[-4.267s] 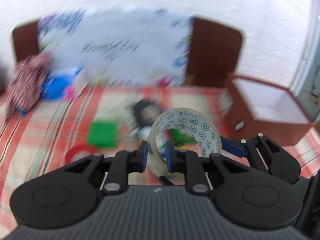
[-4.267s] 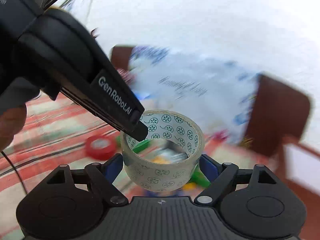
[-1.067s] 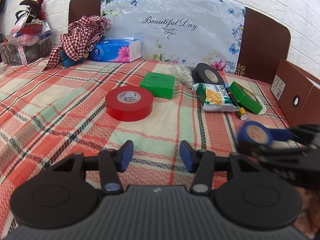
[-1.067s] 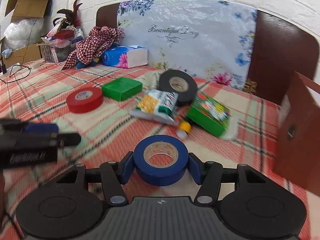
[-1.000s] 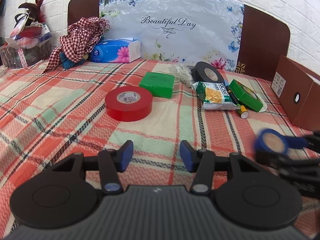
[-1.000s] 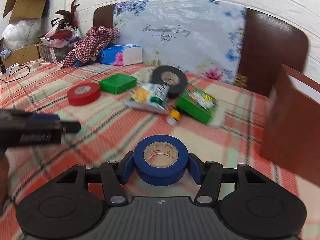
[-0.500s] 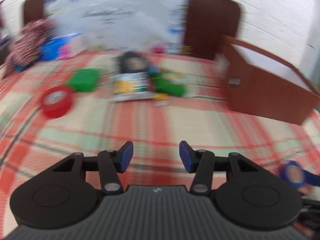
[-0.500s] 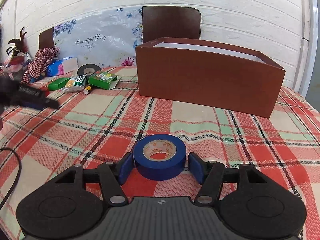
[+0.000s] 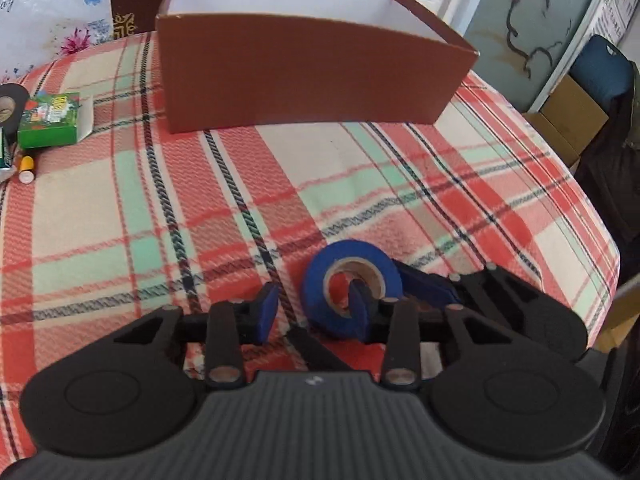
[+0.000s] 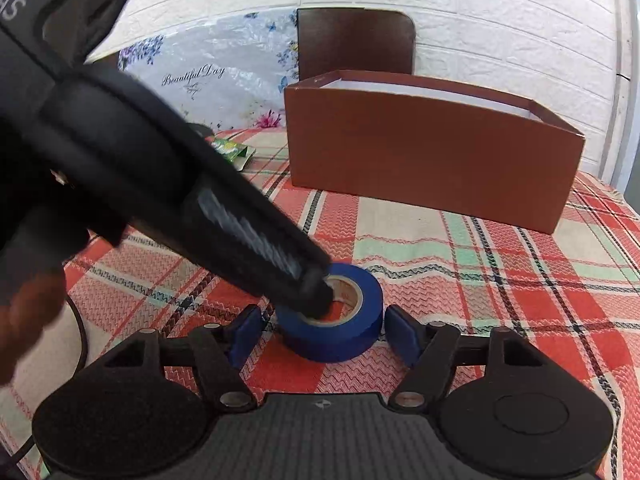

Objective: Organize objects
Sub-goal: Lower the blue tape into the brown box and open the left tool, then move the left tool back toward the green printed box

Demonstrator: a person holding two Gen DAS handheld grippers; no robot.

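Blue tape point(image 10: 332, 316) lies flat on the plaid cloth point(image 10: 500, 280), near the front of the table and well short of the brown box point(image 10: 432, 160), which stands open-topped toward twelve o'clock in the right wrist view. The roll sits between the two blue pads of the right gripper point(image 10: 324, 334), whose jaws have just been opening; a sliver of cloth shows on each side of the roll, so neither pad presses on it. From ten o'clock the left gripper point(image 9: 312, 312) reaches in at a steep downward slant, and one of its fingers point(image 10: 316, 294) dips into the roll's cardboard core. In the left wrist view the same roll point(image 9: 348, 280) appears just right of centre, with the right-hand pad point(image 9: 358, 304) inside the core and the other pad point(image 9: 266, 312) outside at nine o'clock of the roll, a clear gap of cloth point(image 9: 200, 200) between that pad and the tape's outer wall. These jaws have just been closing and stand narrow, straddling one side of the ring without yet pinching it. At about ten o'clock in that view a green carton point(image 9: 50, 120) rests on the cloth, with a small yellow-capped tube point(image 9: 26, 168) just below it. A person's hand point(image 10: 24, 320) shows at the left edge behind the left gripper's body.
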